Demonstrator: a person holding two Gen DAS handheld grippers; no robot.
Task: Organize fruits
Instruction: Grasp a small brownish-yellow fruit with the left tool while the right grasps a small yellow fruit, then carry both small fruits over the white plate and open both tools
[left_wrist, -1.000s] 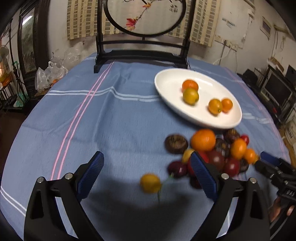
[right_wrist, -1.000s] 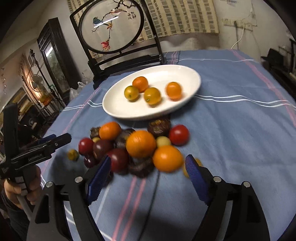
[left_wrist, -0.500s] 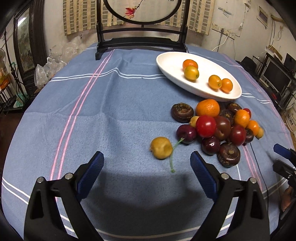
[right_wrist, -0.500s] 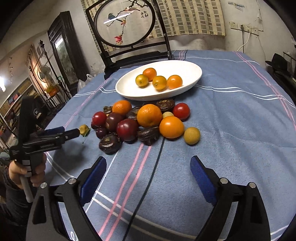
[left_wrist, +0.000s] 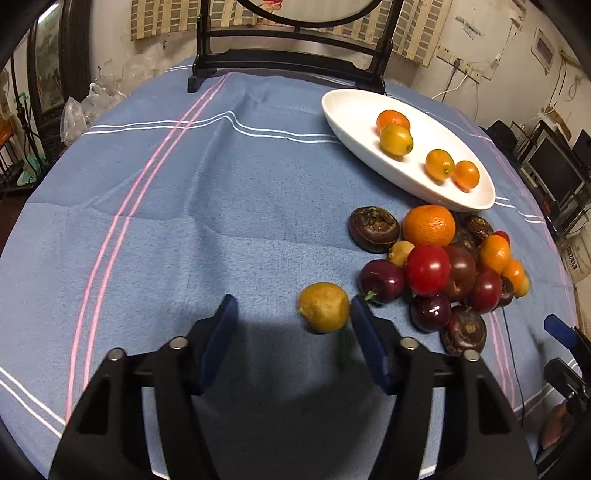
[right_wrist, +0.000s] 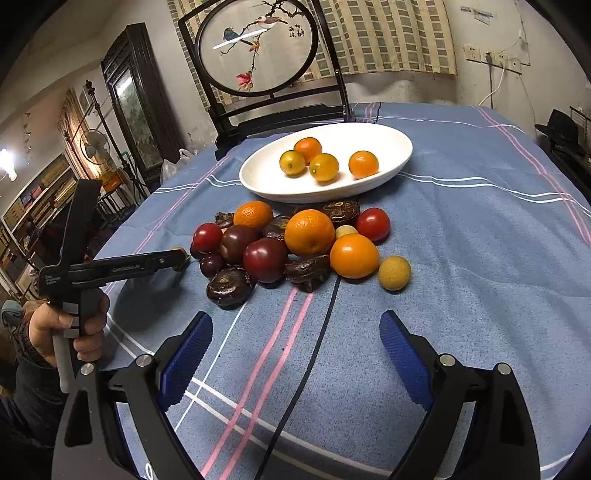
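My left gripper (left_wrist: 291, 325) is closing around a small yellow fruit (left_wrist: 324, 306); its right pad sits just beside the fruit, the left pad apart from it. The fruit lies on the blue cloth (left_wrist: 207, 206), just left of the fruit pile (left_wrist: 439, 266). My right gripper (right_wrist: 295, 354) hangs wide open over bare cloth, nothing between its pads. Beyond the pile, a white dish (right_wrist: 391, 147) holds four small orange fruits.

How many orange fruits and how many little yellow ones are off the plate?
Orange fruits: 3
Yellow fruits: 3
Total: 6
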